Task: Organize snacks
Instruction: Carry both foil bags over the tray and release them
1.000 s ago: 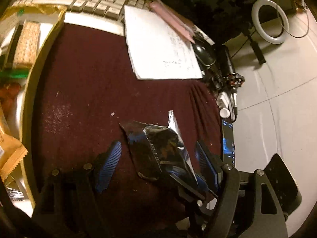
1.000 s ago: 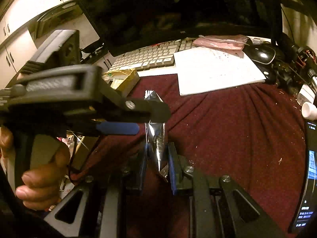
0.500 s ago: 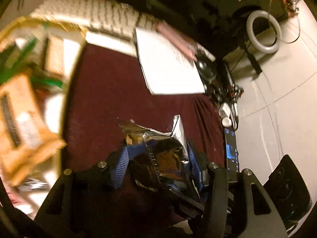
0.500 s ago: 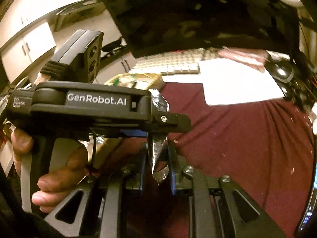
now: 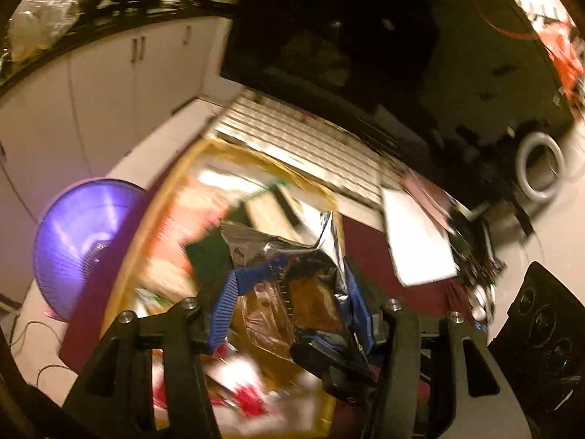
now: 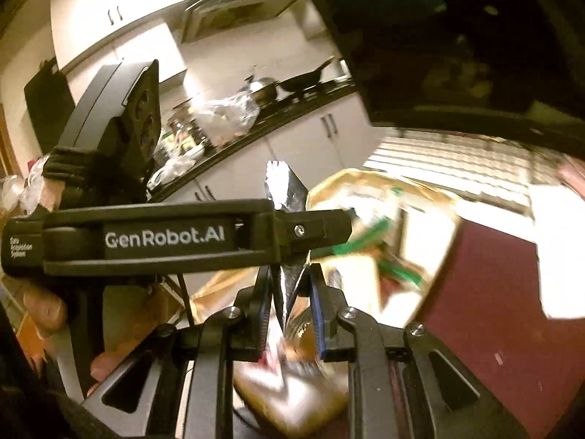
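Both hand-held grippers (image 5: 289,289) (image 6: 289,307) pinch one foil snack bag (image 5: 289,256) above the snack-filled box (image 5: 161,212).

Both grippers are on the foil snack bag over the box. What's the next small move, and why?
Probably open the right gripper first: the left gripper is clamped across the foil snack bag, which hangs above the snack box. Then the left can lower it in.

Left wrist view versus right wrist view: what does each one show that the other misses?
Only the left wrist view shows a purple fan, a white ring light and a notepad. Only the right wrist view shows the left tool from the side, with the hand holding it. Both show the foil packet pinched by both tools, the snack box below and the keyboard.
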